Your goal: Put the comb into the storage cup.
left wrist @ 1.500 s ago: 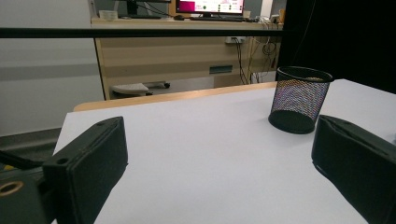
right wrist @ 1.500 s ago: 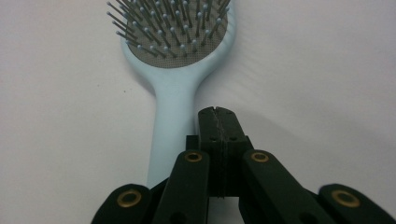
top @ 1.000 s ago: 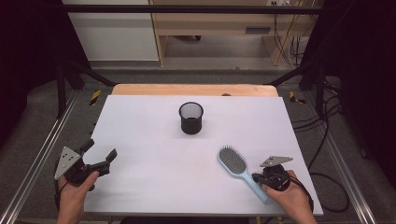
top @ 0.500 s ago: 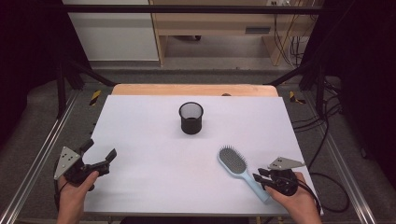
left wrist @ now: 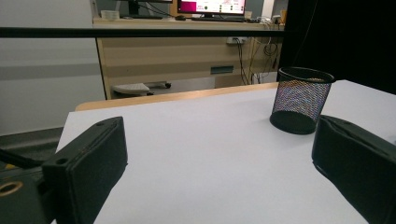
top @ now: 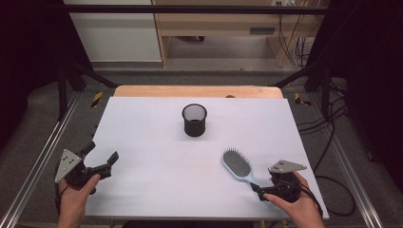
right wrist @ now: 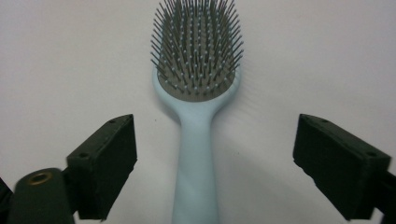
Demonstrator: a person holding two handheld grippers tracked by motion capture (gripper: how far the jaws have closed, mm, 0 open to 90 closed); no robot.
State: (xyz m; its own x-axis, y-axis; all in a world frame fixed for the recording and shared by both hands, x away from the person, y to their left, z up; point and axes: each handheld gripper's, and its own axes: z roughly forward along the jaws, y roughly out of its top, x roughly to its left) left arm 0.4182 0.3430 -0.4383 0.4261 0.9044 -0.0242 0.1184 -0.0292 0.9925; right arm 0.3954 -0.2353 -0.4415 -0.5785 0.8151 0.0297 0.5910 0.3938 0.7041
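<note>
the hairbrush [top: 240,167] lies flat on the white table [top: 157,142], bristles up, near the front right corner, its pale blue handle [right wrist: 196,163] pointing toward the person. in the right claw view the handle runs straight up between the two black jaws, which stand wide apart on either side of it and do not touch it; they have just been opening. so the right claw [top: 266,192] sits lined up at the handle's end, ready to close, but nothing is gripped yet. the mesh cup [top: 194,119] stands upright and empty near the middle of the table, well apart from the brush, and looks like the likely place for it. the left claw [top: 100,159] rests at the front left of the table, jaws spread, holding nothing, with the cup well ahead of it. as a judgement, the work is at its very start: the approach is done, while the grasp, the lift, the carry to the cup and the release are all left.
</note>
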